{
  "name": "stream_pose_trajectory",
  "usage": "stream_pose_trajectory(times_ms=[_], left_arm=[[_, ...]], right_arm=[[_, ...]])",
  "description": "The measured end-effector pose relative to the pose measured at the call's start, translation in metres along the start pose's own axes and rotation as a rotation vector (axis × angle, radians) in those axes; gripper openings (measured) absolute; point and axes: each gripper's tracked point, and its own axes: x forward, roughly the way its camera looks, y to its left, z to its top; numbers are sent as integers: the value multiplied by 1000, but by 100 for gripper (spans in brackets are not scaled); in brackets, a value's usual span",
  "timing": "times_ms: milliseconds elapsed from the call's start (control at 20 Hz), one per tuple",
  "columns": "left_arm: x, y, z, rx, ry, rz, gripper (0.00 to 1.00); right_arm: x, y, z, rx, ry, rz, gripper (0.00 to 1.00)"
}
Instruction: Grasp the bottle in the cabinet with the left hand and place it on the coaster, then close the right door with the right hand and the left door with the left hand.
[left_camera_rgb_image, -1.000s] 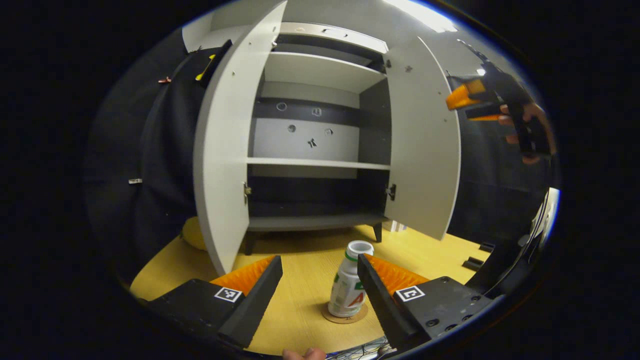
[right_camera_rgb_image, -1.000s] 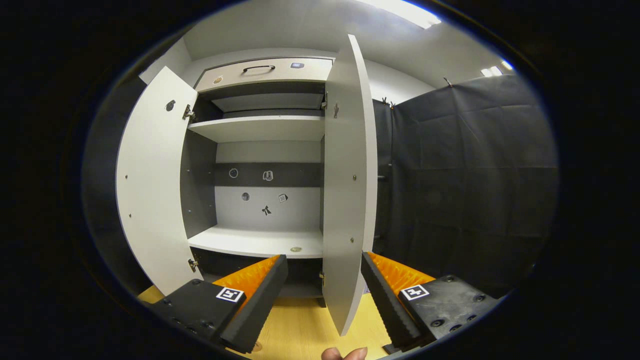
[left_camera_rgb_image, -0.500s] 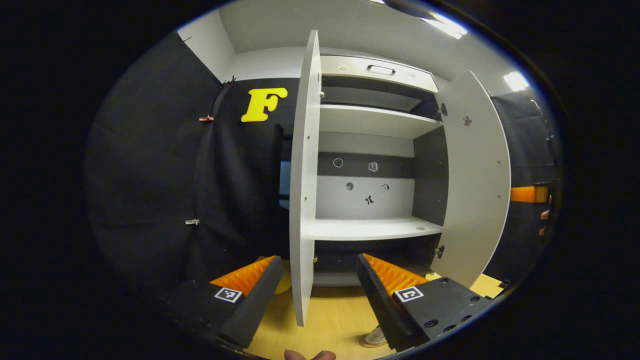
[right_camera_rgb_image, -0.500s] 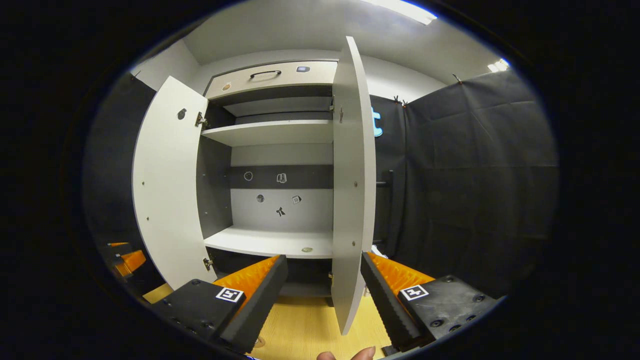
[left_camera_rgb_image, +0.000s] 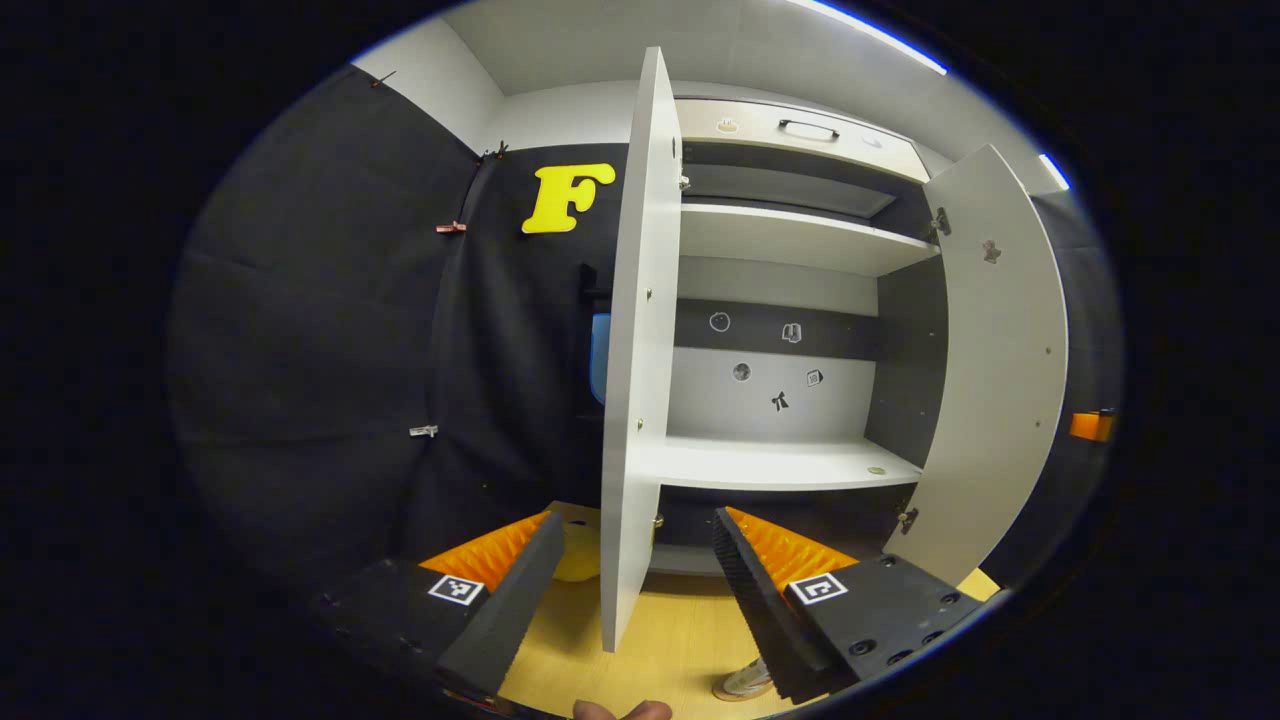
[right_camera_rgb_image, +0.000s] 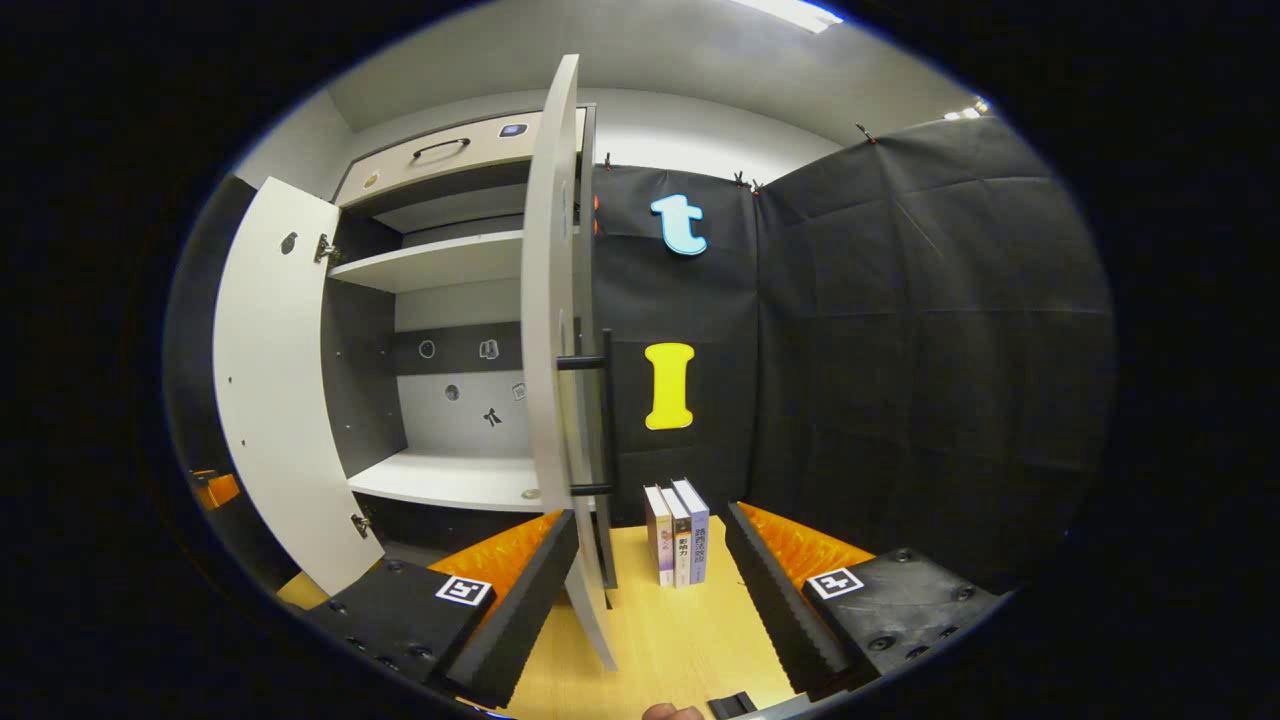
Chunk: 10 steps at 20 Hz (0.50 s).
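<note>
While both cabinet doors stand wide open, I have each gripper lined up on its own door's free edge. My left gripper (left_camera_rgb_image: 632, 585) is spread wide and holds nothing; the left door (left_camera_rgb_image: 632, 400) shows edge-on between its fingers, farther off, so as far as I can tell nothing is touching yet. That placement makes sense to me: a door swings easiest when pushed at the edge far from its hinges.

My right gripper (right_camera_rgb_image: 645, 590) is spread just as wide, also empty, and the right door (right_camera_rgb_image: 548, 330) stands edge-on just left of centre in the right gripper view, its dark bar handle (right_camera_rgb_image: 604, 420) showing on the outer face. I judge this is the step in hand, since the right door goes first, and I would come at it from the outer side so a push carries it inward.

The bottle (left_camera_rgb_image: 742, 682) is out of the cabinet (left_camera_rgb_image: 790, 300): I catch just its base low in the left gripper view, near me on the counter (left_camera_rgb_image: 680, 630), half hidden behind my right-hand finger. I cannot make out the coaster under it from here. The shelves look bare.

Three books (right_camera_rgb_image: 677, 535) stand upright on the counter to the right of the cabinet, clear of the door's swing. At the far right of the left gripper view, a sliver of my other gripper peeks past the right door.
</note>
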Motion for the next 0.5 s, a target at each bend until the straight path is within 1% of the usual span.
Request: stream_pose_trajectory(times_ms=[350, 400, 500], left_arm=[[-2, 9, 2, 28, 3, 79, 95], [-3, 13, 2, 33, 3, 92, 95], [-5, 18, 1, 34, 10, 107, 95]], right_arm=[[61, -36, 11, -3, -37, -42, 98], [68, -37, 11, 3, -35, -42, 98], [78, -31, 8, 21, -23, -16, 98]])
